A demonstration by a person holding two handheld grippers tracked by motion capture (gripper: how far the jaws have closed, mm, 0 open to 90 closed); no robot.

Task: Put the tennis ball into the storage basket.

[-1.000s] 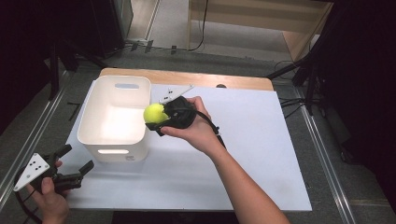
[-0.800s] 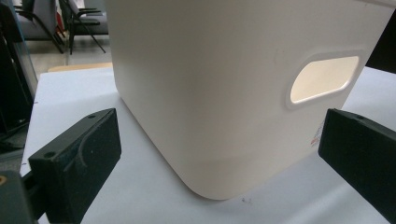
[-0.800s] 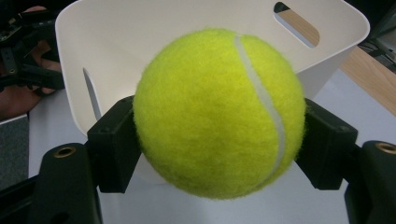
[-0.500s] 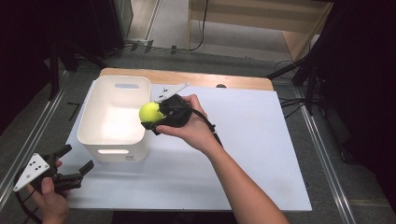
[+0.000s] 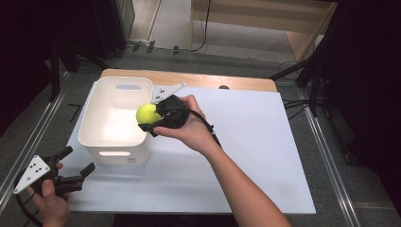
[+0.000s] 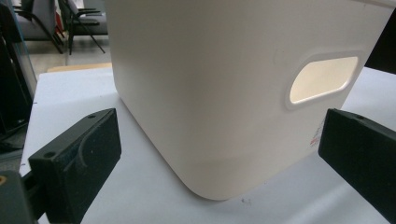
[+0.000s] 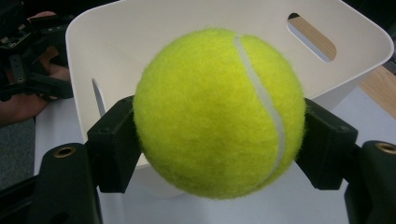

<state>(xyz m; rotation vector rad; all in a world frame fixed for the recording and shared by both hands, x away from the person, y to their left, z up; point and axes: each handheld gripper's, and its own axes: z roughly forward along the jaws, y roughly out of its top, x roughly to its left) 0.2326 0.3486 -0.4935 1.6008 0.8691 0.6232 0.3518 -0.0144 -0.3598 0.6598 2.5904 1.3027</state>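
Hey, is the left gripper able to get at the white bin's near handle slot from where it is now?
Probably yes: the left gripper is open, facing the white bin, with bare table between.

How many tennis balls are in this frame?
1. The ball is clamped in the right gripper, held over the right rim of the white bin. The bin's visible interior holds none.
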